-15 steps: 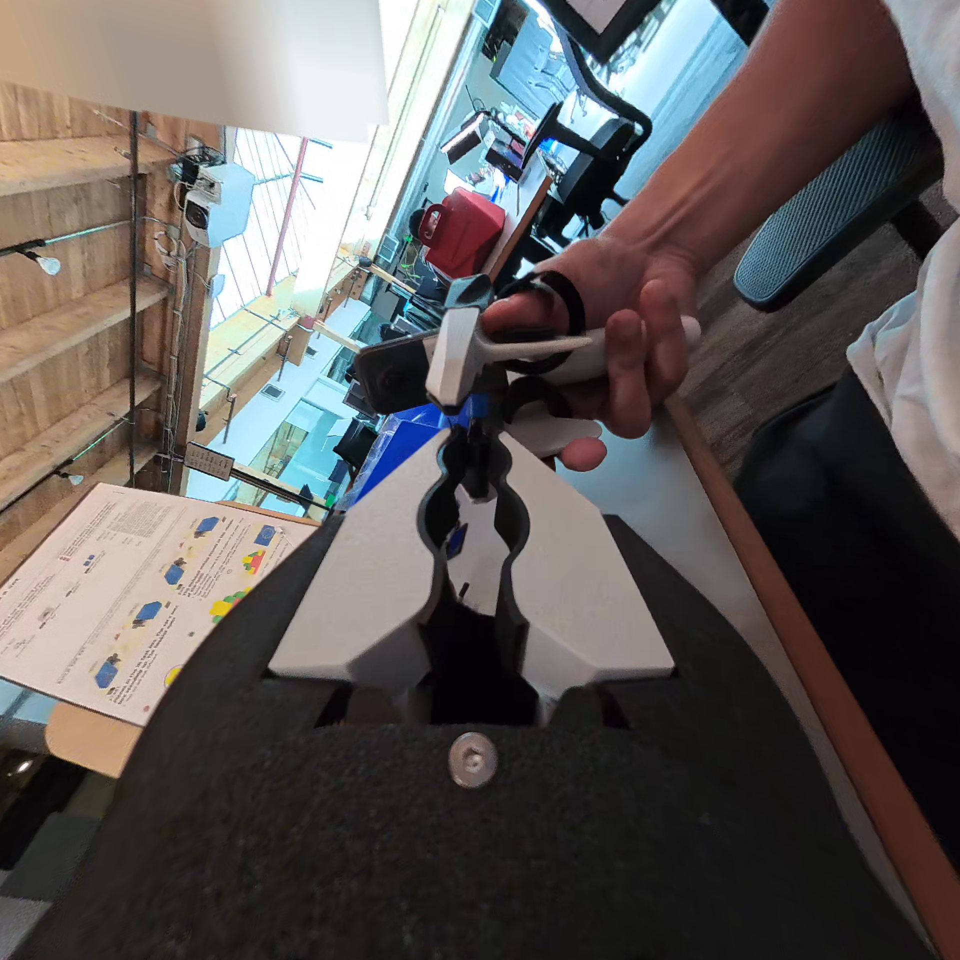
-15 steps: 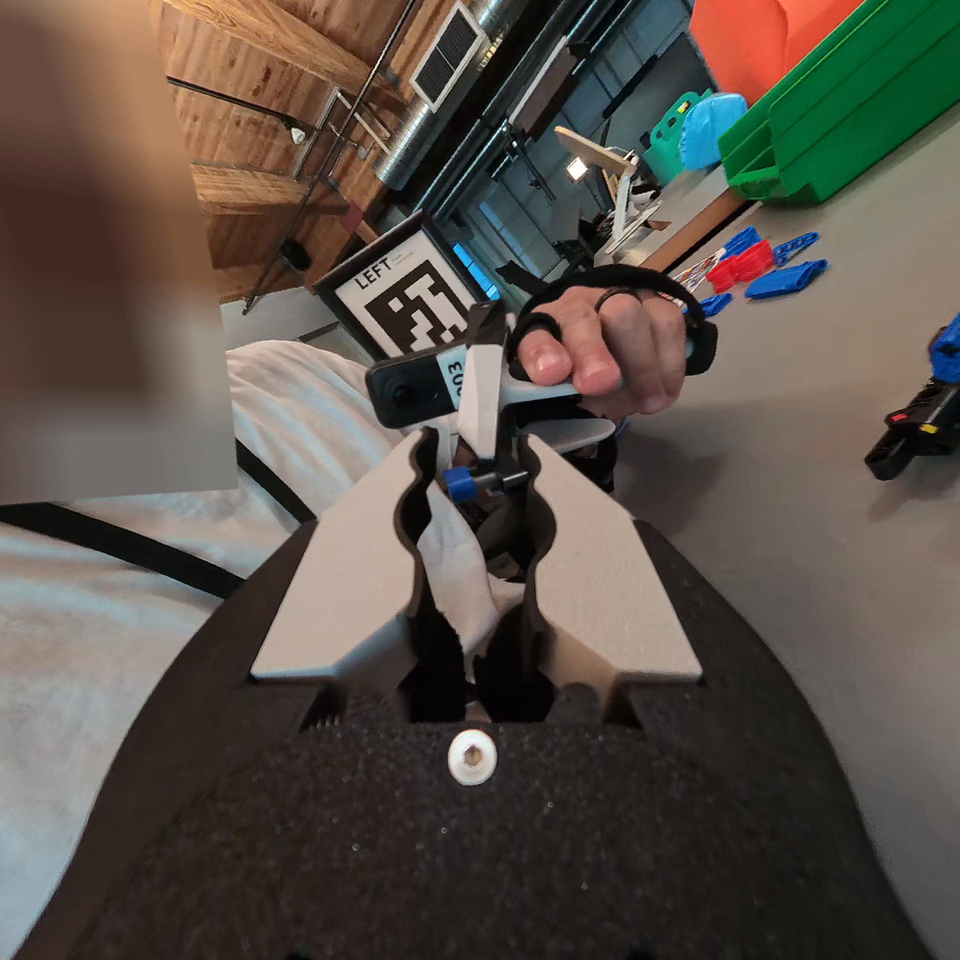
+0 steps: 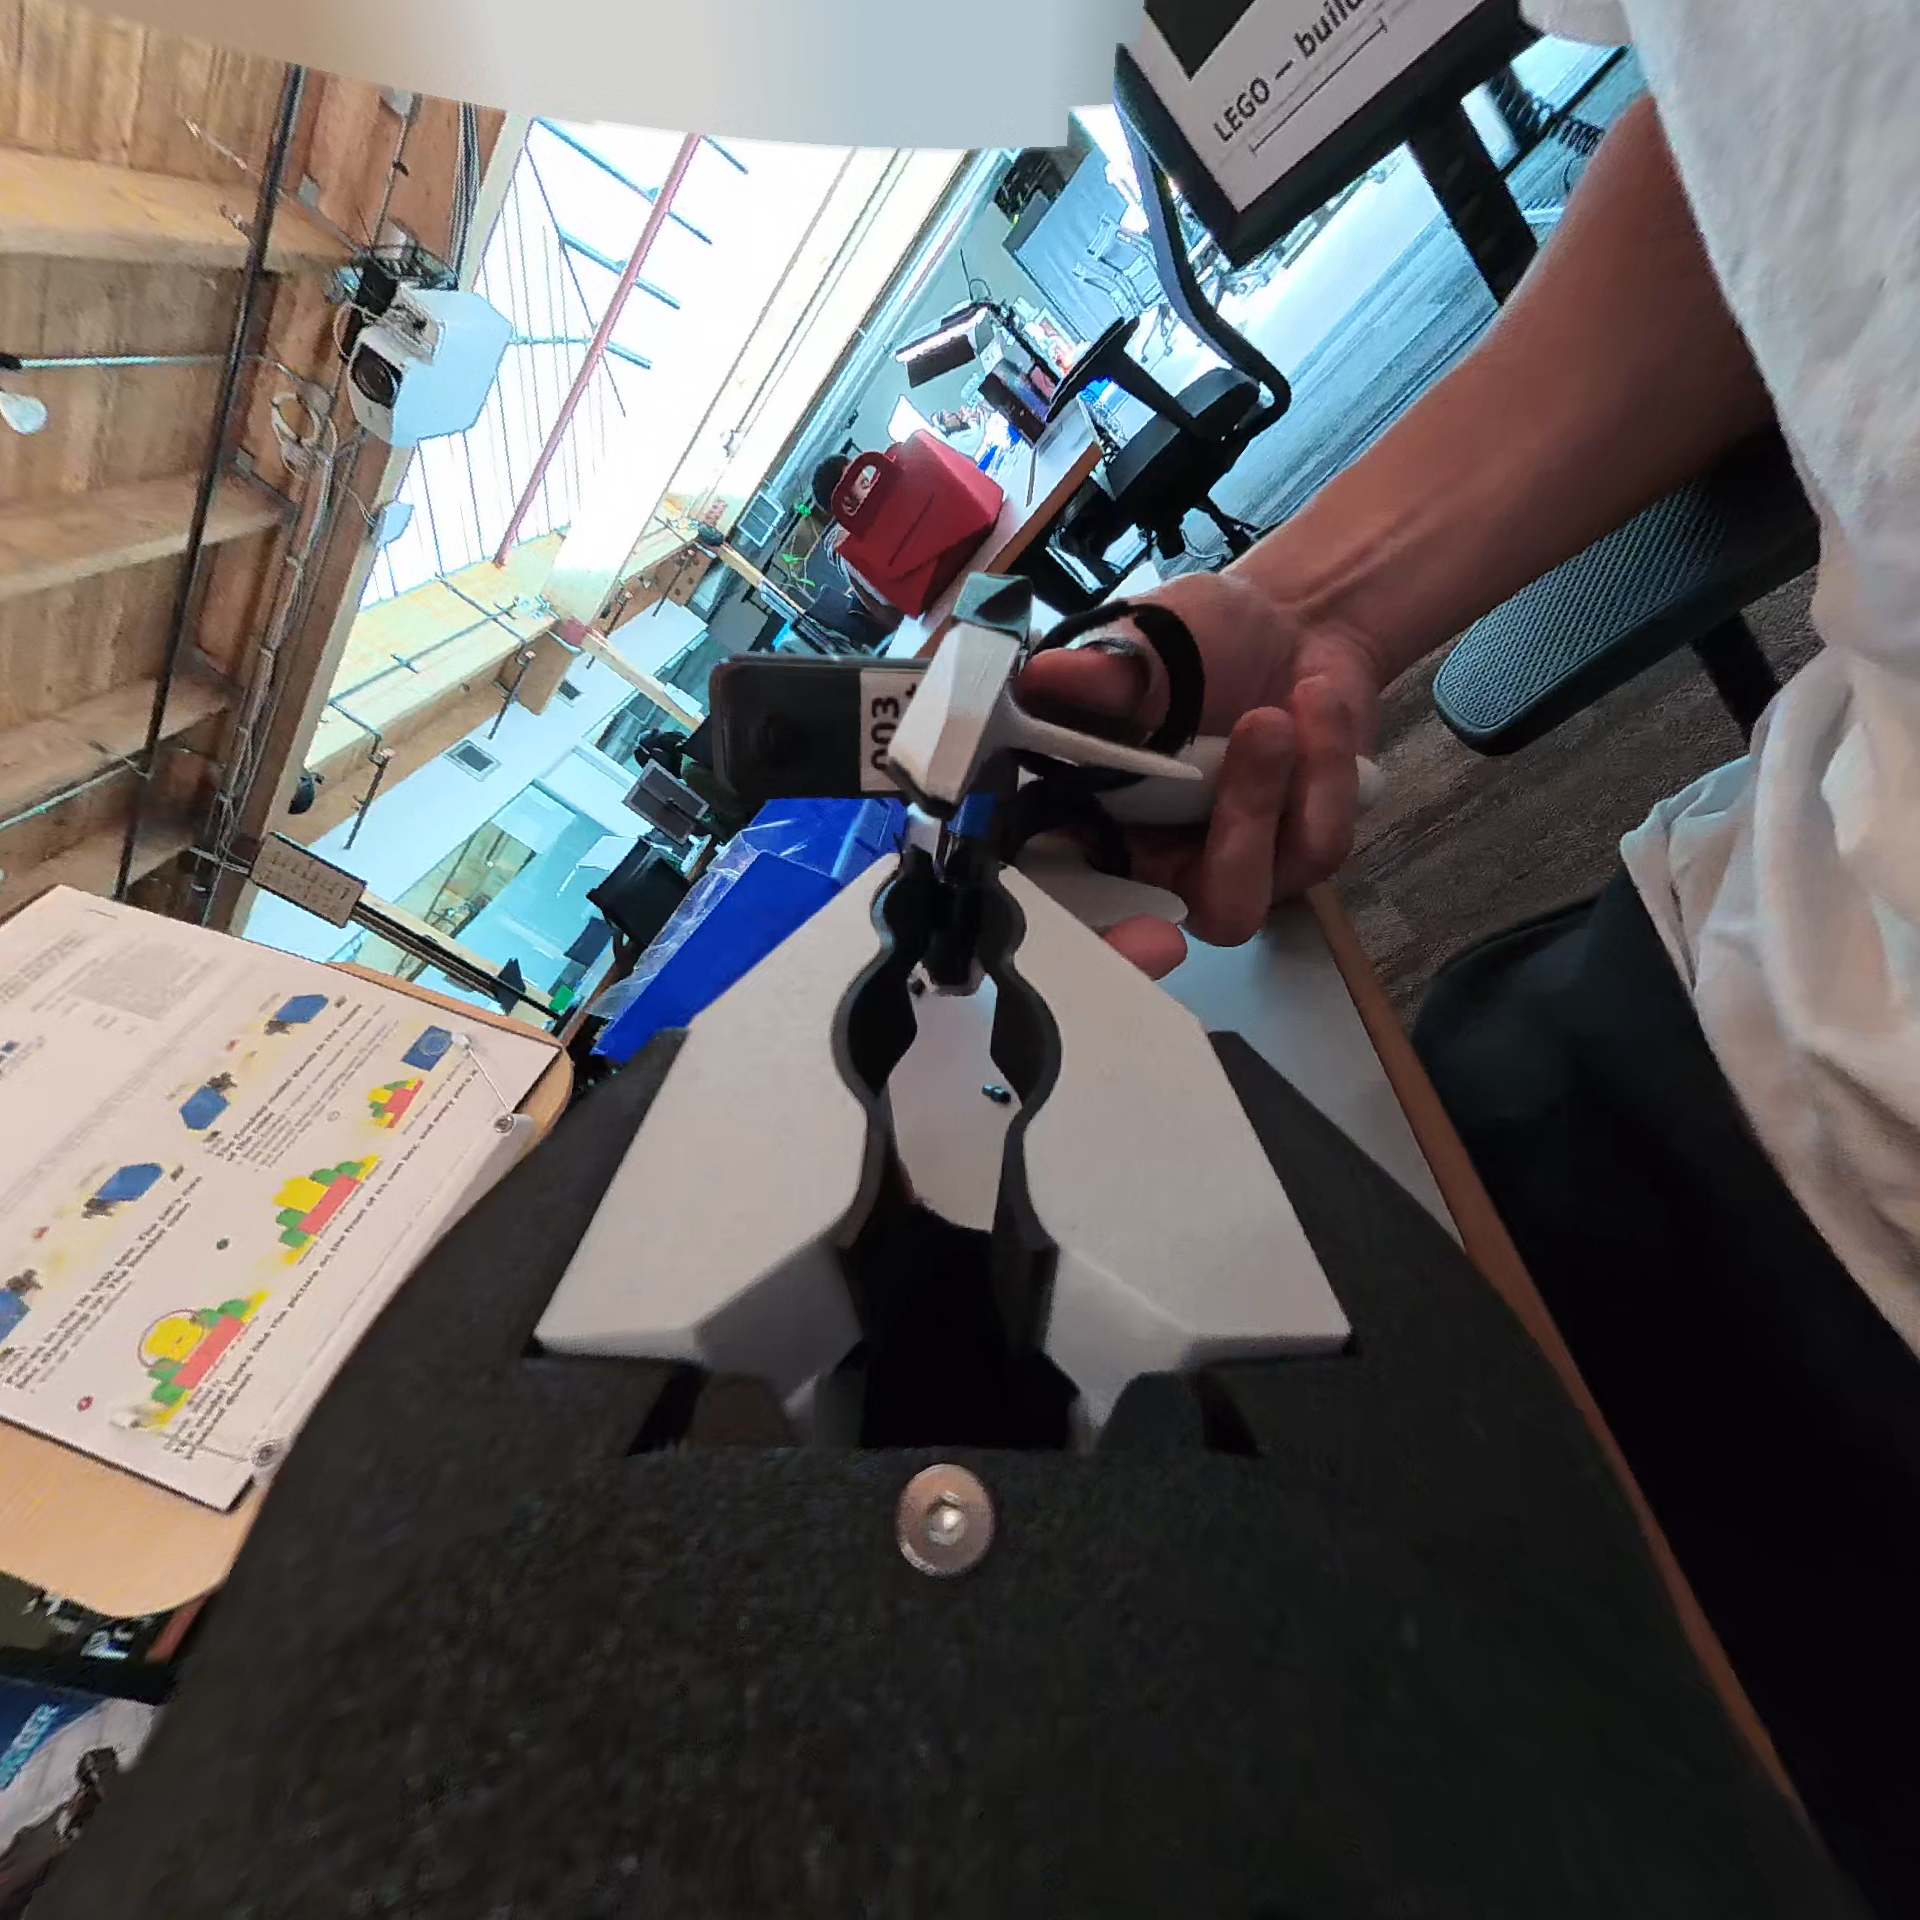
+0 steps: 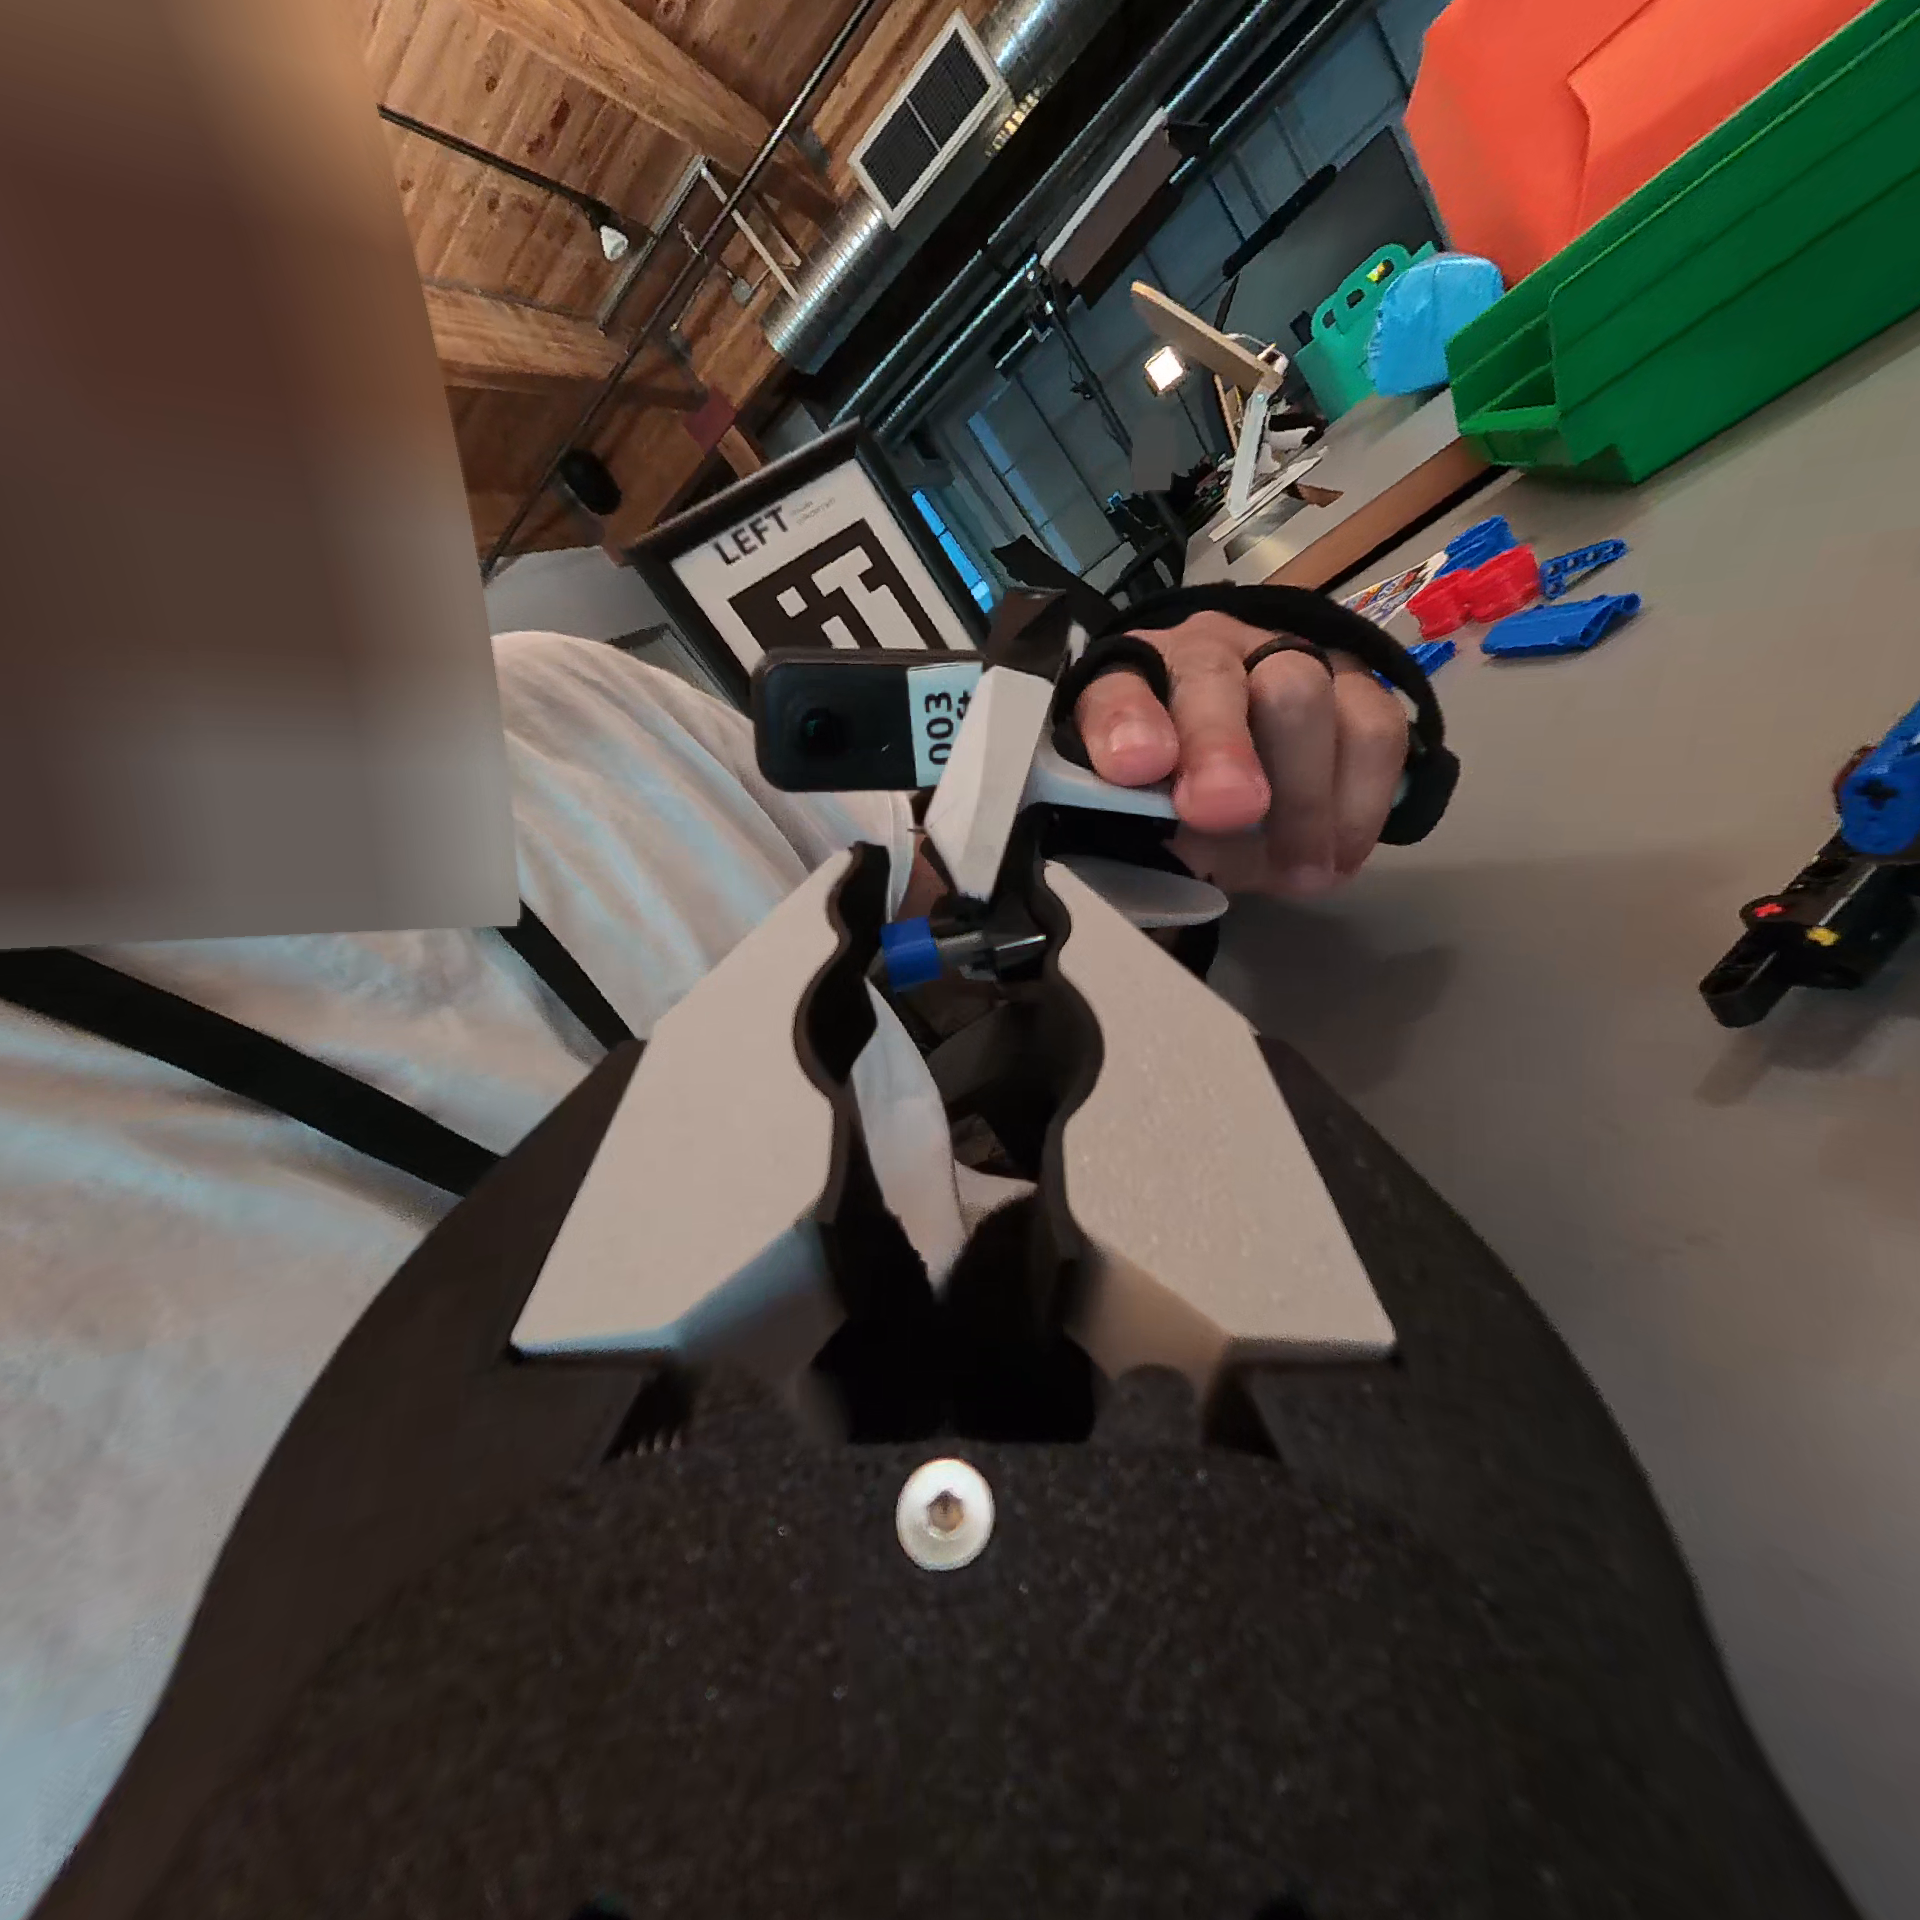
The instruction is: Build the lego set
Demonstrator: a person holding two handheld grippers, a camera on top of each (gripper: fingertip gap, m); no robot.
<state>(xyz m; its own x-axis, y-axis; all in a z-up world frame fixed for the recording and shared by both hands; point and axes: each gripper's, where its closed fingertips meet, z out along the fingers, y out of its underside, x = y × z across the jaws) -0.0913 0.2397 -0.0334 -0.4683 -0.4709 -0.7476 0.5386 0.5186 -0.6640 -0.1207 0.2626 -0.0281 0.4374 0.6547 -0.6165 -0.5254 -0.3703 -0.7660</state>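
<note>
The right gripper's grey fingers point(image 4: 1122, 1049), wavy along their inner edges, stand narrowly apart around a small lego piece: a black pin with a blue cap point(image 4: 912, 954). The left gripper point(image 3: 951, 894) meets the same piece tip to tip, its fingers close-set on the dark end point(image 3: 951, 930). Beyond the pin on the smooth grey table point(image 4: 1558, 1039) lie a black-and-blue partial build point(image 4: 1829, 914) and loose red and blue parts point(image 4: 1507, 608); farther off, green plastic bins point(image 4: 1683, 343), contents hidden. An instruction sheet point(image 3: 208, 1174) lies left of the left gripper.
</note>
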